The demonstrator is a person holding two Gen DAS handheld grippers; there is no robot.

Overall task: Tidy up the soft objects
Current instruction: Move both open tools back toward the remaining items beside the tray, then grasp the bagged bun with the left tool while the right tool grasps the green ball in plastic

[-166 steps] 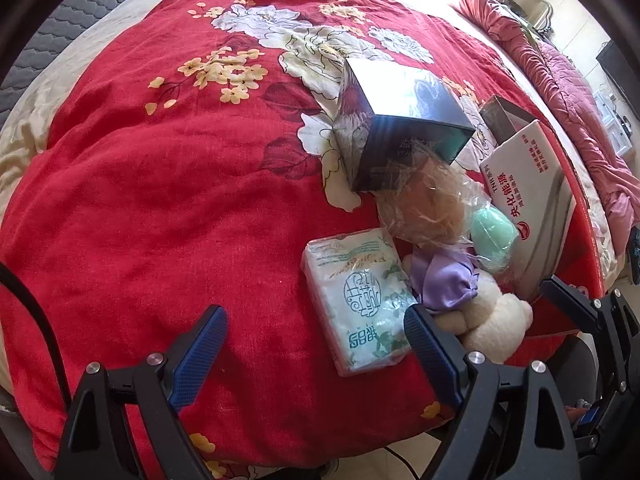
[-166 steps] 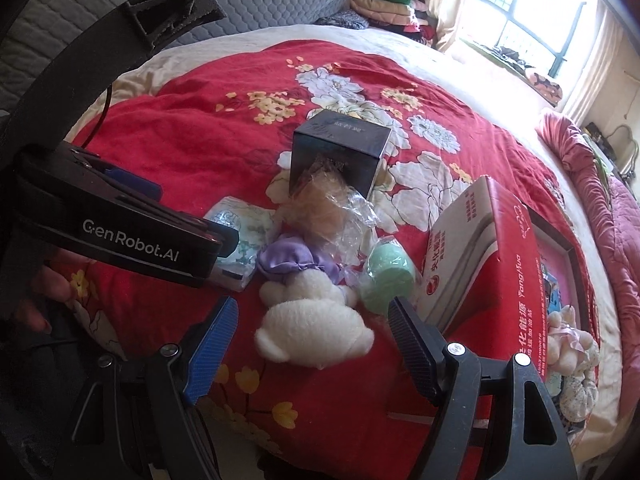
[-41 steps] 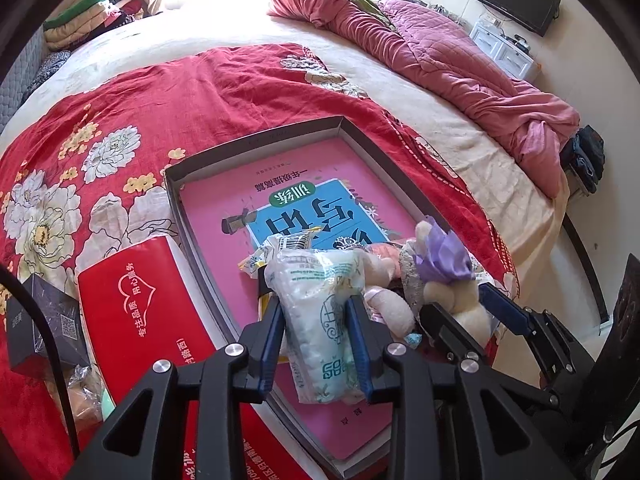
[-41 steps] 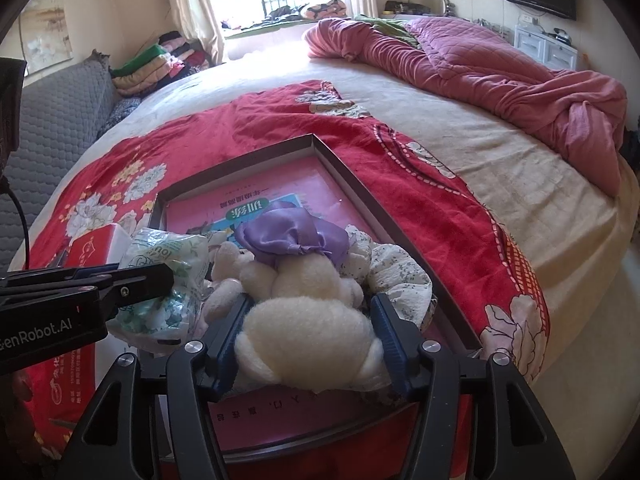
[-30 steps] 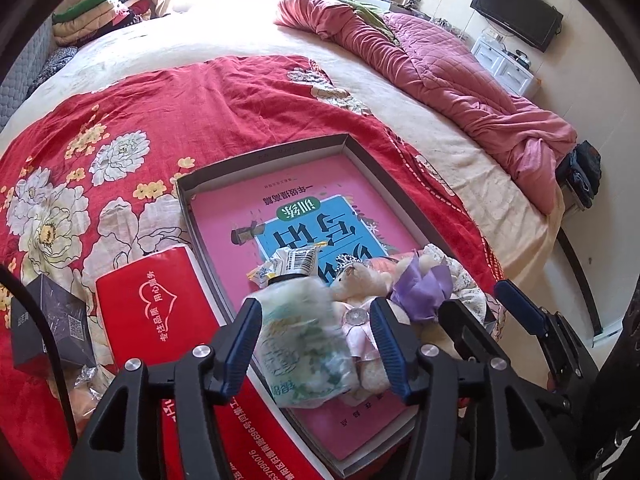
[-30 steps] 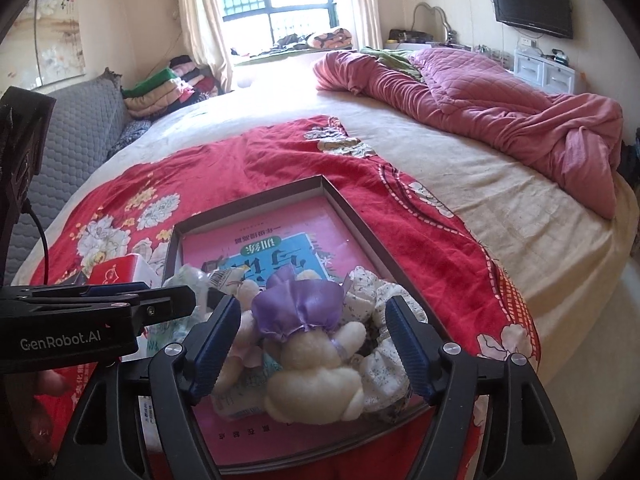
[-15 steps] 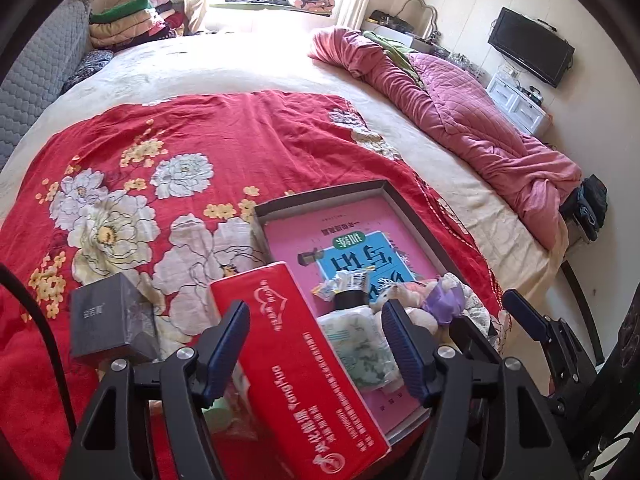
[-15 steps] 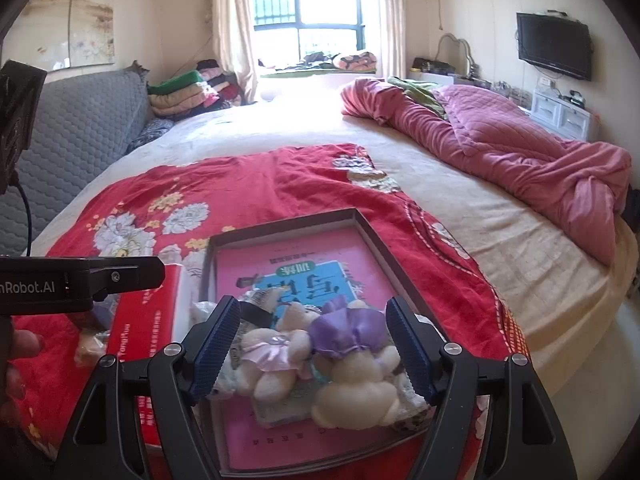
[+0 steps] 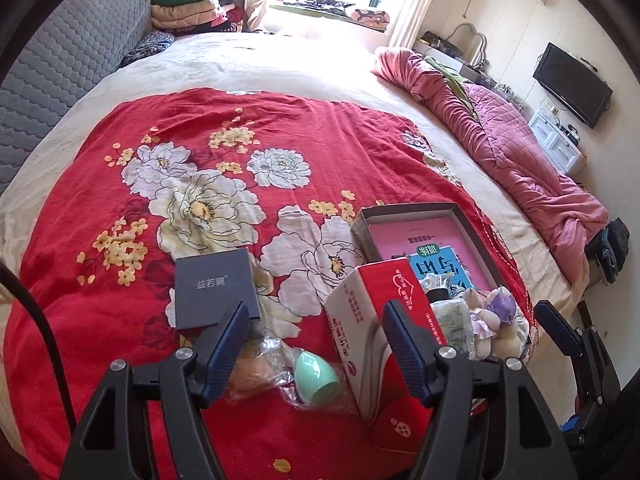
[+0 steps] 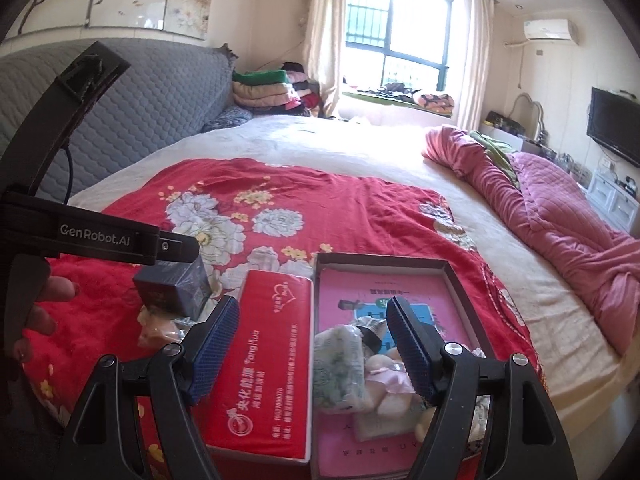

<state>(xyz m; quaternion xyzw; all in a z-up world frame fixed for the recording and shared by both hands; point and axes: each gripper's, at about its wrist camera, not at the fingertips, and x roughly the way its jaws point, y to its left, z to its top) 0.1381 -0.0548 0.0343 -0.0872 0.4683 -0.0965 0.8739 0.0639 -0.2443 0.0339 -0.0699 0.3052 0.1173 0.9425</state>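
A shallow brown box (image 9: 466,222) (image 10: 380,262) with a pink book inside lies on the red floral bedspread. In its near end lie a tissue pack (image 9: 452,320) (image 10: 340,364), a white plush bear with a purple bow (image 9: 500,320) and a pink-dressed plush (image 10: 384,376). A green sponge egg (image 9: 318,378) in a clear bag and a tan soft thing (image 9: 248,372) lie on the spread left of the red box. My left gripper (image 9: 316,336) is open and empty above them. My right gripper (image 10: 314,340) is open and empty above the box's near end.
A red carton (image 9: 384,320) (image 10: 272,344) stands between the brown box and a dark blue box (image 9: 214,288) (image 10: 176,284). A pink quilt (image 9: 520,160) lies at the right. A grey padded headboard (image 10: 132,112) and folded blankets are at the back.
Both grippers let go of the tissue pack and the plush bear in the brown box, opened, and pulled back and up. The left view swung left toward the sponge egg.
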